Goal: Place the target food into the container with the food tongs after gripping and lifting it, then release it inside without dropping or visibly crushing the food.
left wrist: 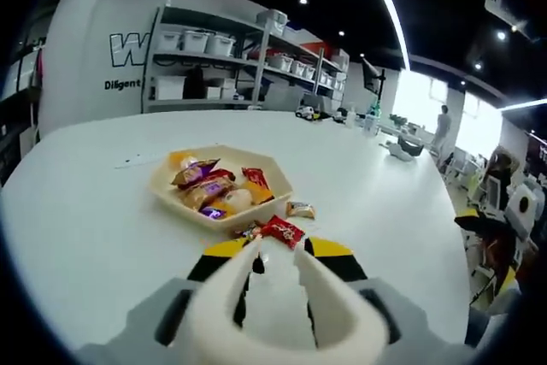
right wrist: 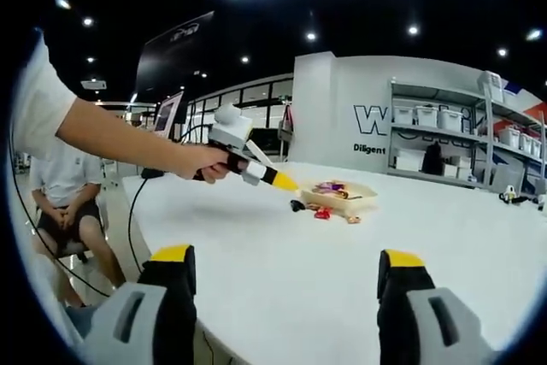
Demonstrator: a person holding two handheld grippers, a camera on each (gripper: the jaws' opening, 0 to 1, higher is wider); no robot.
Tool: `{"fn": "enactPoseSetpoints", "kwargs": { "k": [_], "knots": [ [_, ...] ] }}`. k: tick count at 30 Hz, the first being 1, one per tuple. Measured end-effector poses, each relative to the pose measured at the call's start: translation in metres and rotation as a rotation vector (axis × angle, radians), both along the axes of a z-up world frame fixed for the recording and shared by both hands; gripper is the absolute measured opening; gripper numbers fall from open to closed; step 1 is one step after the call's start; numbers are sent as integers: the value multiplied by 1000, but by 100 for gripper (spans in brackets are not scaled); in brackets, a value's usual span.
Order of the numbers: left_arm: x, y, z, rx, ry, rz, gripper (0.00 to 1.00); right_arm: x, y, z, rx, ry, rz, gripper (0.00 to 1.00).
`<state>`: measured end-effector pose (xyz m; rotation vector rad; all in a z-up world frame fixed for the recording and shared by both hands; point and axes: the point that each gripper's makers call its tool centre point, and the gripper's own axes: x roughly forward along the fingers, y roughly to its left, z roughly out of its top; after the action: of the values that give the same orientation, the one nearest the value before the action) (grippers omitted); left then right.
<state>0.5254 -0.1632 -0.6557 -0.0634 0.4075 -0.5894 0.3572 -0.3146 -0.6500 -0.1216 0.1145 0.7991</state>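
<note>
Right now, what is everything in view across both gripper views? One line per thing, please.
Container: one, cream, hexagonal, on the table, holding wrapped snacks.
Wrapped snacks: several, mixed colours, in the container.
Red snack: one, on the table beside the container, at the tong tips.
Tan snack: one, on the table beside the container.
Table: one, white.
Shelving: grey, with white bins, by the wall.
Food tongs: one, cream, in the left gripper.
Right gripper: open, over the table edge.

White table (left wrist: 77,228), bin-stacked shelving (left wrist: 222,66), ceiling lights (left wrist: 389,6)

Snacks (left wrist: 275,230) beside tray (left wrist: 170,195) on table (left wrist: 85,228)
</note>
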Motion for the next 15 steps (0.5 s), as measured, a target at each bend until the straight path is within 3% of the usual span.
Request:
{"fn": "enactPoseSetpoints", "kwargs": {
  "k": [15],
  "knots": [
    [-21, 3, -16, -4, 19, -5, 25, -5, 13, -8, -15, 12, 35, 85]
  ]
}}
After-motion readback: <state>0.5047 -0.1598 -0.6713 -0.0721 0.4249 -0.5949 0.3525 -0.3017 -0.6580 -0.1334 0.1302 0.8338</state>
